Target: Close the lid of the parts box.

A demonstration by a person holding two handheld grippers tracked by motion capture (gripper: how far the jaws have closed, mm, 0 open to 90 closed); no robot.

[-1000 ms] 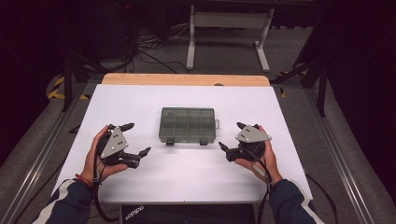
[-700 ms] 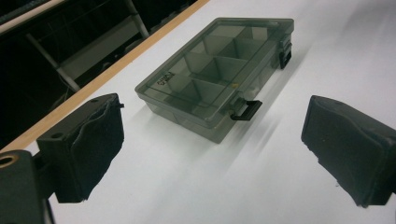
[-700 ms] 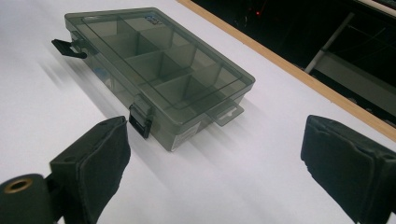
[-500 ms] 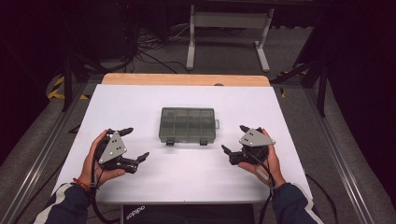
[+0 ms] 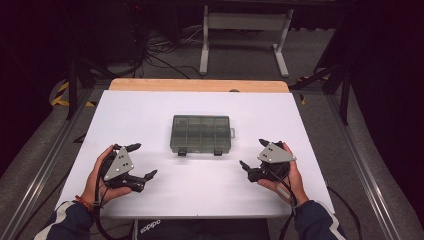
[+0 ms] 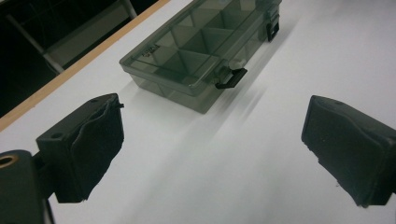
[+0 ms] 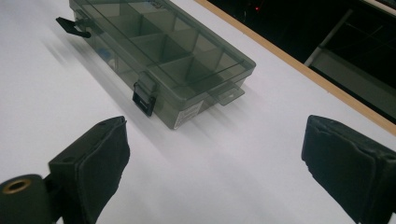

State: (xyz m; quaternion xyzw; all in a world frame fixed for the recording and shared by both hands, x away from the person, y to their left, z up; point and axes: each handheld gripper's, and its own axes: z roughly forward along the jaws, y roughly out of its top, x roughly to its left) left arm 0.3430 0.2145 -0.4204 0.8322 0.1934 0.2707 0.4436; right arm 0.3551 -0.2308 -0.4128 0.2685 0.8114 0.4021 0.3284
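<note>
While the left gripper (image 5: 141, 160) rests near the table (image 5: 150, 107) edge with jaws spread wide and empty, the smoky compartment box (image 5: 201, 134) sits mid-table, lid down and apparently latched, contents hard to make out. The right gripper (image 5: 254, 154), equally agape, waits well apart; nothing yet touched.

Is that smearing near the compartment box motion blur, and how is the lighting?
Both gripper views: streaky blur beside the compartment box, its latch fairly sharp. High view: evenly lit white table, dark surroundings, no glare.
</note>
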